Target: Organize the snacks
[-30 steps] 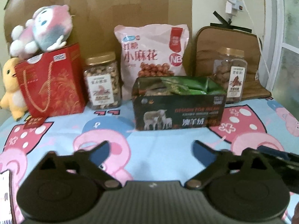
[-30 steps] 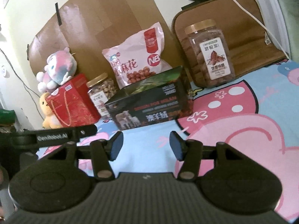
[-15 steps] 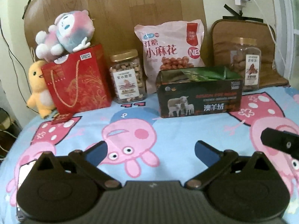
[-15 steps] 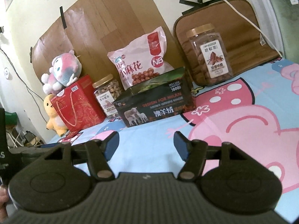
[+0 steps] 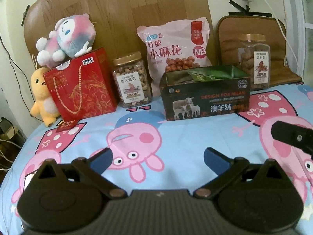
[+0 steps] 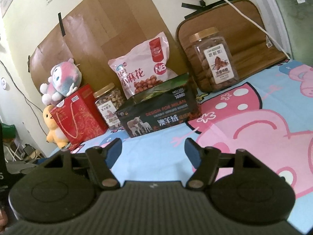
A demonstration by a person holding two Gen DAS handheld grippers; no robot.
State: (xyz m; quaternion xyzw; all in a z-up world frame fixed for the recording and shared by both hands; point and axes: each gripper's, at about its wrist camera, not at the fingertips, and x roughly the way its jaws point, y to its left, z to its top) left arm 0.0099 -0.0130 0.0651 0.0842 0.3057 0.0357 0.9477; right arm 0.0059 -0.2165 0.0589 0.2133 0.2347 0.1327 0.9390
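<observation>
**A:** Cartoon-printed cotton, the blue and pink bedsheet, takes up most of both views, and the snacks stand in a row along its far edge against the brown board.

**B:** What is in that row, biggest first?

**A:** The red gift bag on the left with a pink plush toy on top, then the pink snack bag leaning on the board. In front of it is the dark open box with green packets inside. A nut jar stands between the gift bag and the snack bag, and a second jar stands at the far right.

**B:** And the tongs?

**A:** The left gripper is spread wide with nothing in it. Compared with a second ago its view has pulled back and swung, so the row looks farther off. The right gripper has just been opening its jaws; only bare sheet shows between them.

**B:** Meaning?

**A:** Both tools are free and well short of the snacks. I'd guess nothing is being carried and the next pick is about to begin, perhaps a jar for the box.
</observation>
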